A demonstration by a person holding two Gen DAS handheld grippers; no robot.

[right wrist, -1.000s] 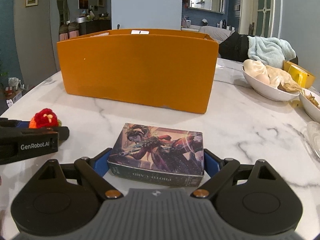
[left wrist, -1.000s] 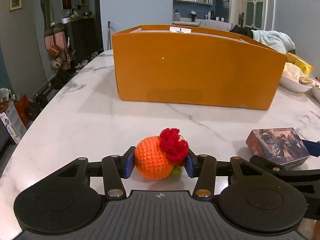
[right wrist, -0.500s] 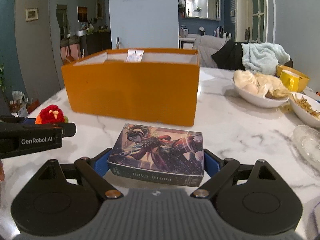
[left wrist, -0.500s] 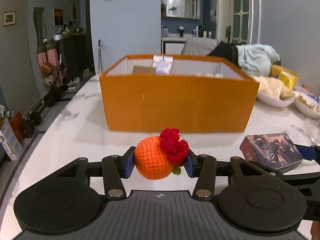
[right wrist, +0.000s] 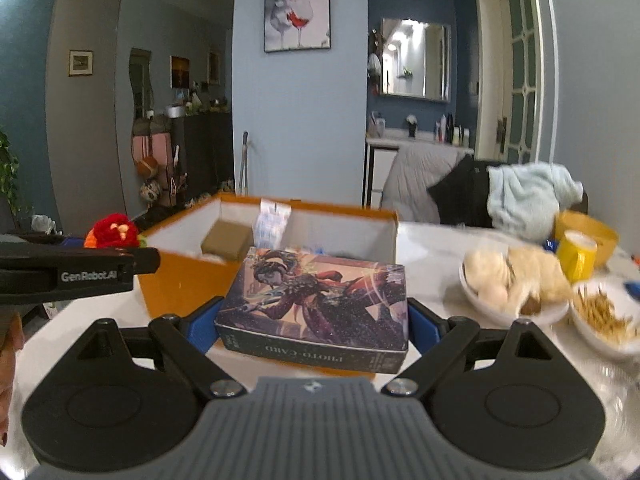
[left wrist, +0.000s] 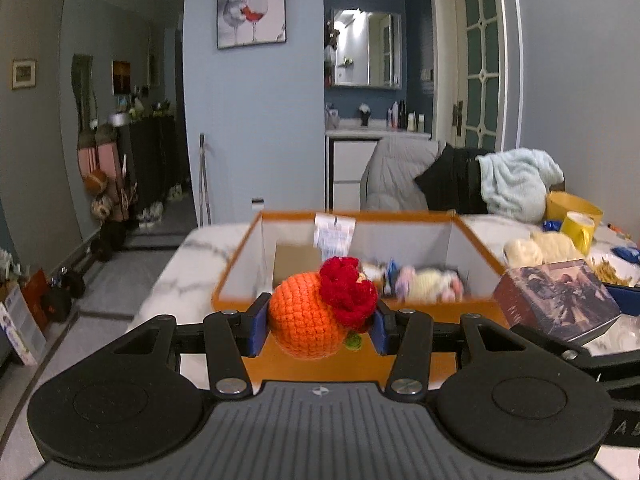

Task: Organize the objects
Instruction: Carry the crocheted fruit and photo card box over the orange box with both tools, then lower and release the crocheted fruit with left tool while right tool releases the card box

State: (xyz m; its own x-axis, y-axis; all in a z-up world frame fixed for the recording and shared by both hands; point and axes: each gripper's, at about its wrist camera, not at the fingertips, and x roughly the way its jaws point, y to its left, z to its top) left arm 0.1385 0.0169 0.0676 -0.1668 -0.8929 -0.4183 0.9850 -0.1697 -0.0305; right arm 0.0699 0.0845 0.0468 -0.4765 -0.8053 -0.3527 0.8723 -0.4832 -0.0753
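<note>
The left tool (left wrist: 318, 322) grips the crocheted orange (left wrist: 308, 316) at frame centre; the right tool (right wrist: 310, 326) clamps the card box (right wrist: 316, 304). Both sit before the orange bin (left wrist: 476, 248); clear its near rim, then release over bare floor inside.

Pretty dim indoor light in both views, with a cool blue-grey cast. The brightest spot is the mirror (left wrist: 366, 50) on the far wall, which glows almost white. Heavy fisheye bend: the door frame right of the mirror curves, and the corners go black. The orange box (left wrist: 476, 254) well below the mirror is motion-smeared, its contents just mush. The bowls (right wrist: 516, 300) in the right view are smeared too.
</note>
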